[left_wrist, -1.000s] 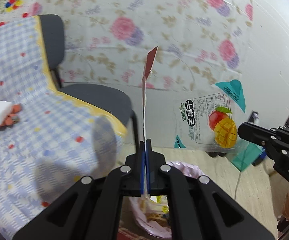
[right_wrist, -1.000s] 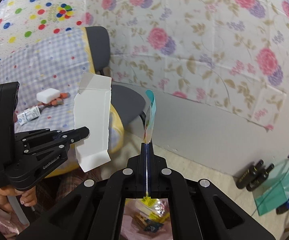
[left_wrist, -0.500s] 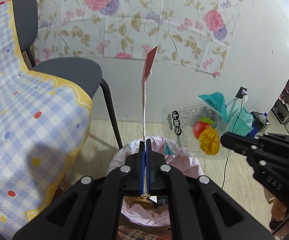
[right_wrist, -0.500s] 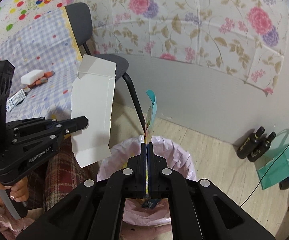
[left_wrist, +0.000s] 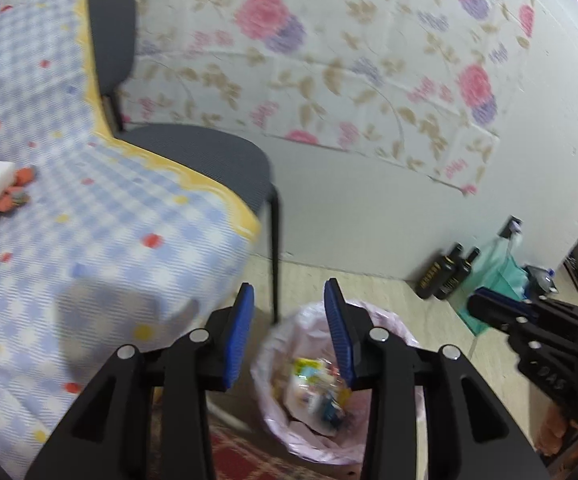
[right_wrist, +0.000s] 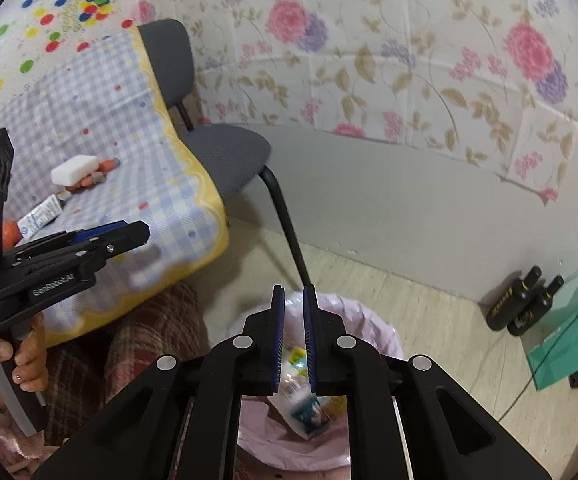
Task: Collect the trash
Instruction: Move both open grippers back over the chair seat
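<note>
Left gripper (left_wrist: 289, 312): jaws just opened, nothing between them.
Right gripper (right_wrist: 294, 320): jaws just parted slightly, empty.
Trash: wrappers (right_wrist: 303, 404) lie inside pink-lined bin (left_wrist: 393, 328).
Advice: confirm both pieces dropped in before withdrawing.

Both wrist cameras look steeply down along their own fingers, close above the pink-lined bin (left_wrist: 331, 420) (right_wrist: 373, 324) at lower centre; both share the grey chair (left_wrist: 209, 160) (right_wrist: 225, 160) and checked tablecloth (left_wrist: 69, 220) (right_wrist: 89, 120) at left

Tablecloth (right_wrist: 101, 120) blue-white check, yellow edge; chair (left_wrist: 209, 156) grey; bin liner (left_wrist: 389, 328) pink; wall sheet (right_wrist: 369, 60) floral.
</note>
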### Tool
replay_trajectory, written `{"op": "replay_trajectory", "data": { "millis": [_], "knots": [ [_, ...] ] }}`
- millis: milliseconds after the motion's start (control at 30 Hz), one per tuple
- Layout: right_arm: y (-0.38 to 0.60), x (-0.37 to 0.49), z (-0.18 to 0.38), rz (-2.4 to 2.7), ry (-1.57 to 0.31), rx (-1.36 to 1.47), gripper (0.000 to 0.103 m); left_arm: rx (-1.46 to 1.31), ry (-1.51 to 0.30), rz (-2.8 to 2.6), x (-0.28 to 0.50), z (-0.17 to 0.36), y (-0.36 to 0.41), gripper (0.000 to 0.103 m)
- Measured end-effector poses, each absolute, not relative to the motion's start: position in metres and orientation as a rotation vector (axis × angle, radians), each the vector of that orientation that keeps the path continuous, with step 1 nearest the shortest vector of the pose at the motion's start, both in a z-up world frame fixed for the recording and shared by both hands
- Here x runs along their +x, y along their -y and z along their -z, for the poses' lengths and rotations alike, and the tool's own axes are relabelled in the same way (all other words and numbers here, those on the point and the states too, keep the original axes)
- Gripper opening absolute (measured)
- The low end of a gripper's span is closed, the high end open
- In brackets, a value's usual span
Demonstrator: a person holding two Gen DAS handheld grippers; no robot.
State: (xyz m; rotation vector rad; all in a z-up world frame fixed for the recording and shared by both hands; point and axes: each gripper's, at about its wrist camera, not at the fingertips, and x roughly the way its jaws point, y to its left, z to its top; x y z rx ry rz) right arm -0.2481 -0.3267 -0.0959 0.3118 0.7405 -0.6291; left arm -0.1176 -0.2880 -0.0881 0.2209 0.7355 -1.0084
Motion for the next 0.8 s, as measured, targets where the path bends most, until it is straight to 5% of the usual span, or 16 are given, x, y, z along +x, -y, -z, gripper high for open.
{"op": "replay_trajectory", "data": {
  "millis": [800],
  "knots": [
    [0.25,-0.068,0.045,0.226,-0.647,0.149,0.012,0.071,-0.64,0.55,-0.004,0.035,0.123,0.043]
  ]
}}
